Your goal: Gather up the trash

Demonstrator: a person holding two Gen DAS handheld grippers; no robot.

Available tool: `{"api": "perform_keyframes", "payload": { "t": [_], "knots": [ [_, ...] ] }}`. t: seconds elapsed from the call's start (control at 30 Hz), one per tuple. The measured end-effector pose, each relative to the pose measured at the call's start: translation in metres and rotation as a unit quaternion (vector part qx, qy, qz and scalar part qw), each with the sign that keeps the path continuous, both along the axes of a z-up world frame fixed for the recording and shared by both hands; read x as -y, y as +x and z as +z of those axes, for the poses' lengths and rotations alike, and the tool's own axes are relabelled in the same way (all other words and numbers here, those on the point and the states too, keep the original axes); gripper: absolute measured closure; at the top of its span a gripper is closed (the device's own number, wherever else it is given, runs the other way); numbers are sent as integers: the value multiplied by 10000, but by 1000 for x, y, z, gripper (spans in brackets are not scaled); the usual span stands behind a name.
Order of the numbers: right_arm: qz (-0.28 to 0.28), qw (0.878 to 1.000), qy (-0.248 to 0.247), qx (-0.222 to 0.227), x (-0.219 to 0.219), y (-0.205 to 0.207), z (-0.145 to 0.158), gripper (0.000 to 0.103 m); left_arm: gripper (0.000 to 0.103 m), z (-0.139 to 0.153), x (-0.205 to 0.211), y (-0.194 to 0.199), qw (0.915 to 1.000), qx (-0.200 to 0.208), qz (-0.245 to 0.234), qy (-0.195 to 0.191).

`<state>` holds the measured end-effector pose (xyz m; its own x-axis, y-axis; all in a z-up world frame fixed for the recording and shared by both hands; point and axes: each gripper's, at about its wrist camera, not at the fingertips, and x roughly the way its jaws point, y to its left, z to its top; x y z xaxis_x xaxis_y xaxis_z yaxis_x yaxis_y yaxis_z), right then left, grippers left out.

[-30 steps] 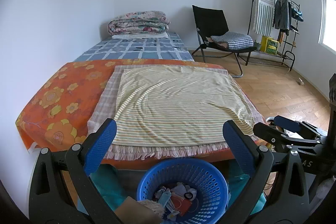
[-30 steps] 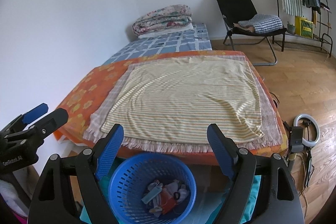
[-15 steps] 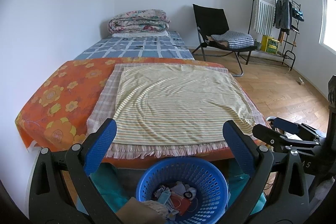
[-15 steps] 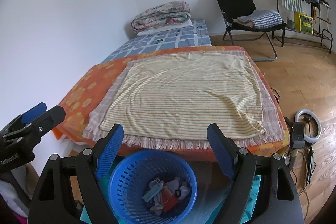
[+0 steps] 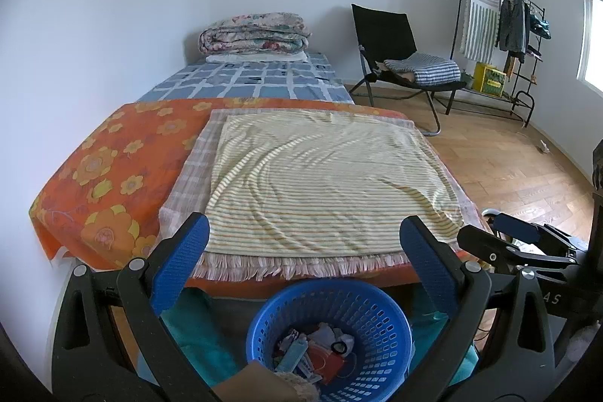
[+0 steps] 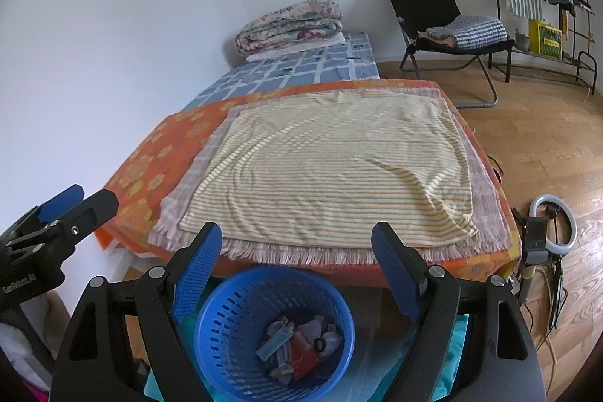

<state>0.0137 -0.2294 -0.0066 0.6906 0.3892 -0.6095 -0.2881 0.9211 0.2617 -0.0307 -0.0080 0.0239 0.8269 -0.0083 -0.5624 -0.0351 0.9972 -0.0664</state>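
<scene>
While both tools gape empty, blue basket of mixed trash below.

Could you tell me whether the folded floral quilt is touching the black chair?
Apart: the right wrist view shows the quilt on the bed, with bare wall between it and the chair.

The bed carries a blue checked sheet at its far end, with a folded floral quilt on a white pillow against the wall. Nearer, an orange flowered cover spreads across it; on that lies a fringed checked cloth, topped by a flat yellow striped blanket. The wooden floor bears a blue basket of trash at the bed's foot.
</scene>
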Motion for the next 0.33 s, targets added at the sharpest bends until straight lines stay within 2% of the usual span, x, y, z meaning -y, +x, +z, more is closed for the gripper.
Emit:
{"api": "perform_keyframes", "payload": {
  "t": [0.33],
  "knots": [
    [33,10000,-27,-62,-4,1,-3,21,0,-3,-6,1,9999,13,123,5]
  ]
}}
